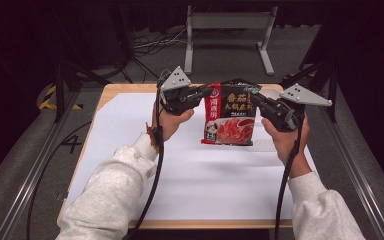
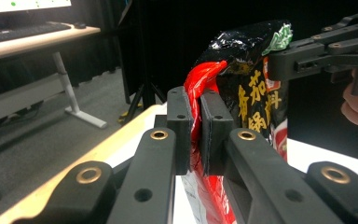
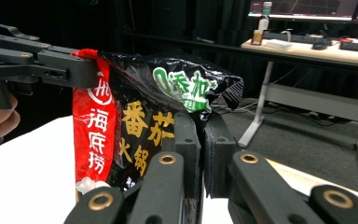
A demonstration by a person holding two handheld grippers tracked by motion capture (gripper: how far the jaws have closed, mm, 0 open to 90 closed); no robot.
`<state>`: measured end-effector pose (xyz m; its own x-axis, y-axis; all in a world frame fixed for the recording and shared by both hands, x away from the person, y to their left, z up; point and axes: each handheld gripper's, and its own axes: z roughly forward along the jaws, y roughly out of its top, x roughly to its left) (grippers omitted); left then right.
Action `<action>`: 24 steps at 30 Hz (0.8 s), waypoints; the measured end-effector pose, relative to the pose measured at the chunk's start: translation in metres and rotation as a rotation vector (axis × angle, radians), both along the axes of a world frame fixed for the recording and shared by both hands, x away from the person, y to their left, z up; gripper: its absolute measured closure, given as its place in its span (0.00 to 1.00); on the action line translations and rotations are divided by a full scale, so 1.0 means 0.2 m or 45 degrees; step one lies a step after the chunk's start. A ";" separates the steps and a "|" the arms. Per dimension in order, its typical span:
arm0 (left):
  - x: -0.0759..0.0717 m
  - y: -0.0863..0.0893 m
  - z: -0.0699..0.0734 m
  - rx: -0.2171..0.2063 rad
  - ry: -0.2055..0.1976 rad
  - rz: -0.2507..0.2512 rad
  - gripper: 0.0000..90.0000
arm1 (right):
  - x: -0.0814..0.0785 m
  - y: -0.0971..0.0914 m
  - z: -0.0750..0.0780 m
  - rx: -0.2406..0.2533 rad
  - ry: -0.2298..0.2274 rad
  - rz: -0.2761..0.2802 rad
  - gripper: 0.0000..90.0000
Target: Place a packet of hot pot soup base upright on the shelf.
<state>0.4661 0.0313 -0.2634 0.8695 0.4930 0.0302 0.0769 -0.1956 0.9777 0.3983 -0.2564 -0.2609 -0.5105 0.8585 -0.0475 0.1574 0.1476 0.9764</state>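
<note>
I've got both claws on one packet [image 1: 230,114], a red and black food pouch w/ yellow lettering and a picture of a red dish at the bottom. It hangs upright btwn the two claws, above the white sheet [image 1: 190,165] that covers the counter [image 1: 111,91]; from the high view I can't tell whether its lower edge touches the sheet.

Left claw [image 1: 206,93]: clamped on the packet's red side edge, near the top. In the left gripper view the two black pads [image 2: 181,122] press the red film flat from both sides, no gap to speak of. My left hand [image 1: 169,121] wraps the claw body from below, the grey three-cornered plate sits on top and the cable trails down along the pale sleeve [image 1: 111,190].

Right claw [image 1: 253,96]: closed on the opposite top corner, the black part by the green patch. The right gripper view shows the jaws squeezed together w/ the crumpled black film caught in them. Right hand [image 1: 286,137] holds that claw from beneath.

The top of the packet is bunched and creased btwn the two grips; the lower half hangs fairly flat, facing me.

Beyond the counter: grey floor, a metal frame [image 1: 228,31] further back. In the gripper views, a desk w/ a keyboard [image 2: 25,31] on one side, and a desk w/ a bottle [image 3: 264,19] on the other.
</note>
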 end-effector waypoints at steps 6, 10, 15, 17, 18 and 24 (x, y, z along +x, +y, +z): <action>0.08 -0.08 0.02 -0.020 -0.001 -0.002 0.94 | 0.03 -0.05 0.02 0.015 -0.006 -0.054 0.95; 0.11 -0.14 0.03 -0.031 -0.009 -0.022 0.94 | 0.05 -0.09 0.02 0.015 -0.029 -0.087 0.95; 0.16 -0.25 0.00 -0.040 -0.021 -0.060 0.94 | 0.05 -0.17 0.01 0.007 -0.041 -0.152 0.95; 0.18 -0.29 -0.01 -0.049 -0.013 -0.073 0.94 | 0.05 -0.20 0.00 0.004 -0.040 -0.173 0.95; 0.19 -0.31 -0.02 -0.050 -0.011 -0.082 0.94 | 0.04 -0.22 0.00 -0.002 -0.045 -0.187 0.95; 0.25 -0.43 -0.07 -0.075 0.034 -0.136 0.93 | 0.03 -0.30 -0.03 -0.018 -0.029 -0.261 0.95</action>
<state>0.5167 -0.0548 -0.2769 0.9174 0.3974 -0.0197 0.0847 -0.1466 0.9856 0.4049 -0.3172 -0.2673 -0.3235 0.9437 -0.0697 0.1631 0.1282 0.9782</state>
